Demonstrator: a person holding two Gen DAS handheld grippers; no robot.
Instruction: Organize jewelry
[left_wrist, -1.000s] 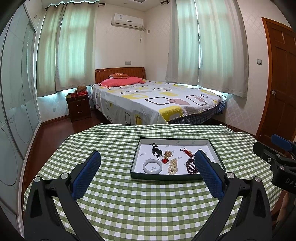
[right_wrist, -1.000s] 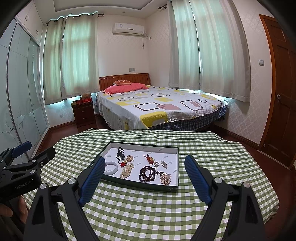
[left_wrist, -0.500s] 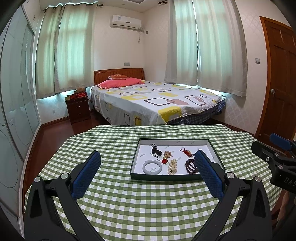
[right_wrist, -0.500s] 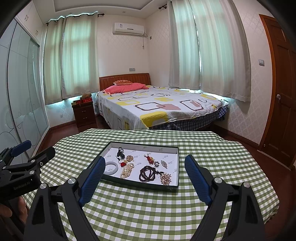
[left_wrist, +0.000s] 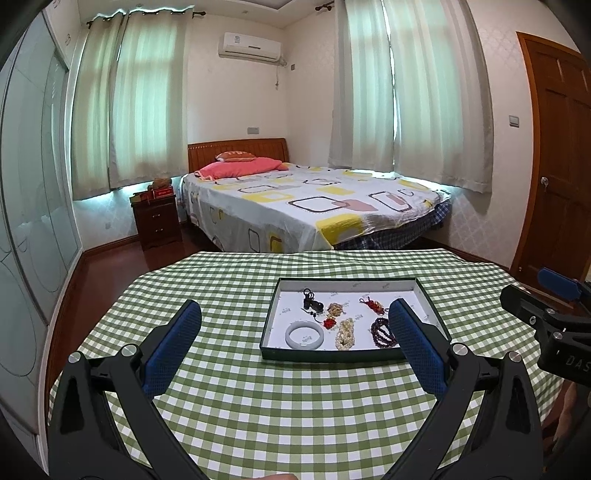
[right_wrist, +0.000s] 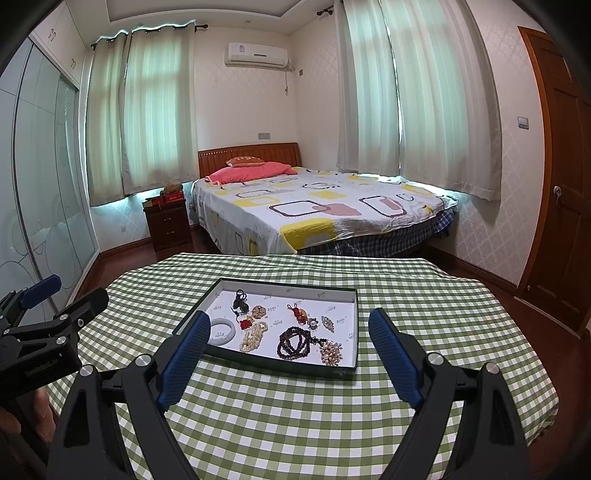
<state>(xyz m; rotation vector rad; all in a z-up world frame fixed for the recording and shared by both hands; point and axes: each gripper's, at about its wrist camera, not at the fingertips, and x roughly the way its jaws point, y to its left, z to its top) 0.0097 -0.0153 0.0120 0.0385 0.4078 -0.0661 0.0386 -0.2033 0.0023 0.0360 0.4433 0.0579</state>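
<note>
1. Both tongs stood spread wide with nothing between the blue pads: left gripper (left_wrist: 295, 339) and right gripper (right_wrist: 290, 345) hung over the near edge of the round table in green-and-white checked cloth (right_wrist: 295, 413), short of the tray.
2. Shallow dark-green rectangular tray with white lining (right_wrist: 258, 360) sat near the table's middle; all the jewelry lay inside it, none on the cloth.
3. Pale jade-like bangle (left_wrist: 305, 334) lay at the tray's near-left corner, clear of the rest, likely an easy pick.
4. Cream pearl-like bead strand (right_wrist: 254, 334) lay bunched just beside the bangle; small red charm (right_wrist: 245, 324) touched its far end.
5. Black corded pendant (right_wrist: 240, 300) lay toward the far-left corner.
6. Dark brown bead bracelet coiled in loops (right_wrist: 295, 341) lay near the near edge, touching a pale bead cluster (right_wrist: 331, 352) by the near-right corner.
7. Red knotted ornament (right_wrist: 297, 311) lay mid-tray; small silvery brooch (right_wrist: 328, 322) lay right of it.
8. Pieces were loosely scattered, some touching; the scene fit either a tray awaiting sorting or one already filled.
9. Wide spread probably suited approaching either bulky bangle or loose strands.
</note>
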